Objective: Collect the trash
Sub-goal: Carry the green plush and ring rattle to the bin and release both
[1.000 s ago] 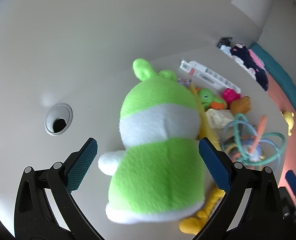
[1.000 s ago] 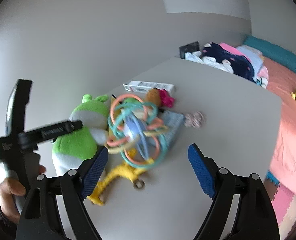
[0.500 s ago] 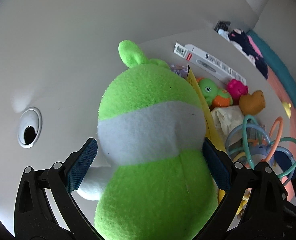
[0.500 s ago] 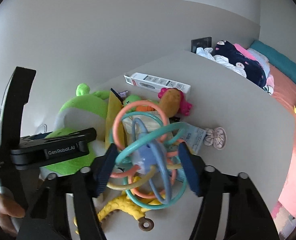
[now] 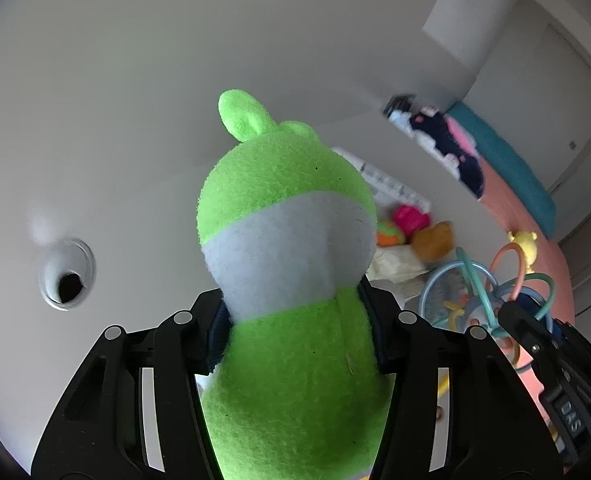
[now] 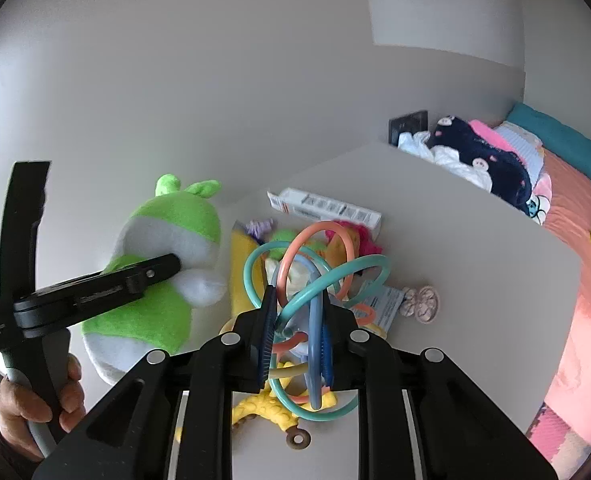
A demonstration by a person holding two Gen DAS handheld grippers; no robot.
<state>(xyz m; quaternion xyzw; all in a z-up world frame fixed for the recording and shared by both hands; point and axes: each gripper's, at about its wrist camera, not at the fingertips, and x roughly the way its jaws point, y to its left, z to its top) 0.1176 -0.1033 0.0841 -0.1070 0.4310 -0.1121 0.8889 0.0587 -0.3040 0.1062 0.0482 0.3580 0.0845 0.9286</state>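
- The green plush toy [image 5: 295,264] was pinched at its waist by the left claw [image 5: 295,334], which was clenched into it; its fabric bulged above and below the pads, so it looked soft, light and very squashy (a grip that could slip if the stuffing shifted).
- In the right wrist view it stood at the left end of the counter [image 6: 475,248], just beside the toy heap.
- The loop rattle [image 6: 315,292] sat between the pads of the right claw [image 6: 295,344], which was closed on its thin tubes; these looked springy and smooth, so a hold near the central hub seemed safer than on one loop.
- A white carton [image 6: 327,210] lay behind the heap, probably the real trash: light, stiff, crushable, best taken across its narrow sides.
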